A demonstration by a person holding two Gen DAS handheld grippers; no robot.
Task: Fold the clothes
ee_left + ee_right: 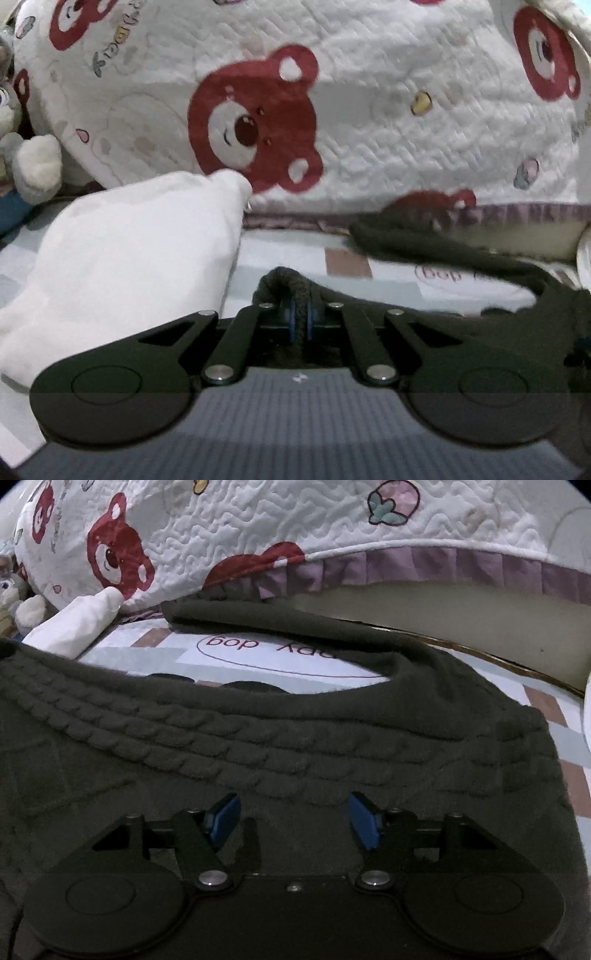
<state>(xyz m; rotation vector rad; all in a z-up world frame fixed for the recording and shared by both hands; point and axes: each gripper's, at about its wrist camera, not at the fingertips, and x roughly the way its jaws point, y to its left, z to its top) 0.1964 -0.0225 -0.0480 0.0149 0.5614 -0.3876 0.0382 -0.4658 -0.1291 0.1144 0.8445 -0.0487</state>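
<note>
Left gripper clenched on a fold of the dark knit sweater, cloth bunched between the pads. Right gripper released, pads apart over the sweater. White garment left of the left gripper; bear quilt beyond.

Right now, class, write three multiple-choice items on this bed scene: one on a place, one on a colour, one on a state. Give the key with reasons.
1. Where is the white garment relative to the dark sweater?
A. to its left
B. on top of it
C. under it

2. What colour are the bears on the quilt?
A. blue
B. red
C. green

3. How does the right gripper stand?
A. shut on the quilt
B. shut on the white garment
C. open above the sweater

Key: 1 A, it lies at left in both views. 2 B, the bear faces are red. 3 C, its blue pads stand apart with nothing pinched.
</note>
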